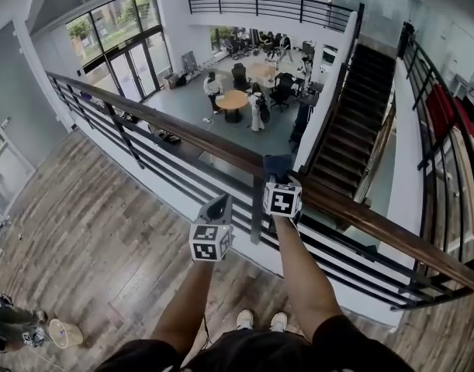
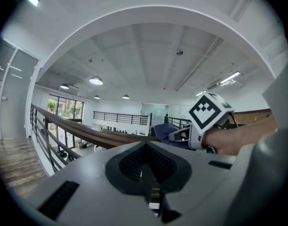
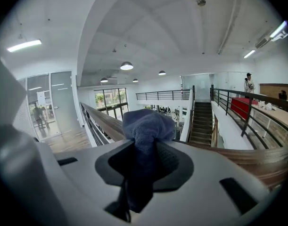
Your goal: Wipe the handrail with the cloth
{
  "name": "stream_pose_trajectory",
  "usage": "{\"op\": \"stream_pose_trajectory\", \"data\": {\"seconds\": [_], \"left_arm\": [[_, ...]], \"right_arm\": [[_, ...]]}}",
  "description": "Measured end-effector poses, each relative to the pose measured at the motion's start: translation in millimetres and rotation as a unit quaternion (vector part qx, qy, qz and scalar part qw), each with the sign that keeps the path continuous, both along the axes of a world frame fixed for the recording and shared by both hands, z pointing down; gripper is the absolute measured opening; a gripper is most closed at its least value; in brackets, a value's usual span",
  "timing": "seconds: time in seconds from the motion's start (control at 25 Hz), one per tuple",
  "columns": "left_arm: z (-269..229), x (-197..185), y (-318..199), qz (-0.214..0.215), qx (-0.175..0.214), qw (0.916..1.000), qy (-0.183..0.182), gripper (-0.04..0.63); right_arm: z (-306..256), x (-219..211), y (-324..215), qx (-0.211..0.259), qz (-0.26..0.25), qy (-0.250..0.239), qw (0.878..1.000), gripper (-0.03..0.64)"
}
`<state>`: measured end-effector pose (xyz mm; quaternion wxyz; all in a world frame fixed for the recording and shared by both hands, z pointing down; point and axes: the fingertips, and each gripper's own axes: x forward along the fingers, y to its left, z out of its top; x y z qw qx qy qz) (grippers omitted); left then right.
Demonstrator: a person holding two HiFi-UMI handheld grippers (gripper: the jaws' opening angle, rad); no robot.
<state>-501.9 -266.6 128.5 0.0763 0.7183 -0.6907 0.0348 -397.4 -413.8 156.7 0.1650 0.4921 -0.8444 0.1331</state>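
A person in two white shoes stands on a wood-plank landing floor, one two-jaw gripper in each hand. The left gripper is held on the near side of the railing, its jaws pressed together with nothing between them. Just beside it and slightly farther out, the right gripper is clamped on a single dark blue cloth, whose bunched end sits against the top of the one brown wooden handrail, over black metal bars. Beyond the rail, a lower floor holds a round wooden table, dark office chairs and several people. One dark staircase descends at right.
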Motion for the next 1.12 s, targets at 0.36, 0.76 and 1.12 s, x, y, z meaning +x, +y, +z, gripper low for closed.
{"op": "stream_pose_trajectory", "data": {"seconds": [0.36,0.76,1.12], "left_arm": [[3,-6,-9,0.036,0.006,0.9993,0.0,-0.002],[8,5,-13,0.063,0.0,0.998,0.007,-0.002],[13,39,-29,0.09,-0.015,0.9957,0.017,-0.002]], "right_arm": [[9,1,-15,-0.018,0.04,-0.009,0.999,0.095],[11,30,-16,-0.02,0.064,-0.008,0.998,0.094],[8,72,-17,-0.017,0.084,0.039,0.996,0.094]]}}
